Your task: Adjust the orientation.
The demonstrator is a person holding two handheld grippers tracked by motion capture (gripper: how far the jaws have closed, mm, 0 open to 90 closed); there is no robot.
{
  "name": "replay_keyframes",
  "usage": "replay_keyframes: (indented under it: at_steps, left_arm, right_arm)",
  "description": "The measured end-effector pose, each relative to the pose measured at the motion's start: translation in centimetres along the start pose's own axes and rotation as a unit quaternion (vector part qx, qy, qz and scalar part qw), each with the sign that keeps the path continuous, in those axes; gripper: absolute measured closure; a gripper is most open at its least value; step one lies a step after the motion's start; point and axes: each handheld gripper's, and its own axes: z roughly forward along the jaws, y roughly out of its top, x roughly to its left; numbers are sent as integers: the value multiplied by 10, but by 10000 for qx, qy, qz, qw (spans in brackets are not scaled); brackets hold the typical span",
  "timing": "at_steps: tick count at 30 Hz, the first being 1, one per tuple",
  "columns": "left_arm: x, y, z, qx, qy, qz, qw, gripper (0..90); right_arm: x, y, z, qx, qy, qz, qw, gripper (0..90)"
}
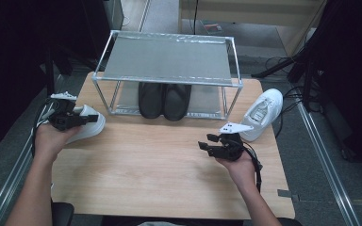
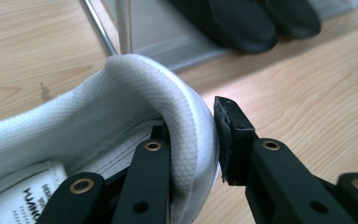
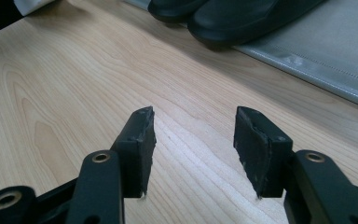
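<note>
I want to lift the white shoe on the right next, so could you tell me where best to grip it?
Grip the padded heel collar of the right white shoe, one jaw inside the opening. The opening faces up, so the open right gripper should probably come from above.

Wooden table point(image 1: 160, 169): rack point(image 1: 169, 56), white sneakers point(image 1: 264, 113)

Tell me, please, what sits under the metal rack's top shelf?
A pair of black shoes sits side by side on the rack's lower shelf, toes toward the person. Their heels are covered by the top shelf.
</note>
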Motion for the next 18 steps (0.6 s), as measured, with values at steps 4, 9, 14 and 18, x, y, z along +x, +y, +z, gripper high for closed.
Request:
replay_keyframes:
  at_steps: [4,9,14,18]
  left_arm:
    - [-15,2,0,146,91,233,9996,760]
    - [-40,2,-3,129,-64,407,9991,757]
    - [-65,-1,0,257,-135,568,9980,756]
    - [-89,-3,3,354,-128,835,9958,751]
  right_arm:
    - [0,2,2,-2,26,-33,10000,495]
    - [1,3,5,14,58,-32,10000,497]
    - [1,6,6,-23,182,61,9998,522]
    - [2,7,6,-68,248,55,9997,527]
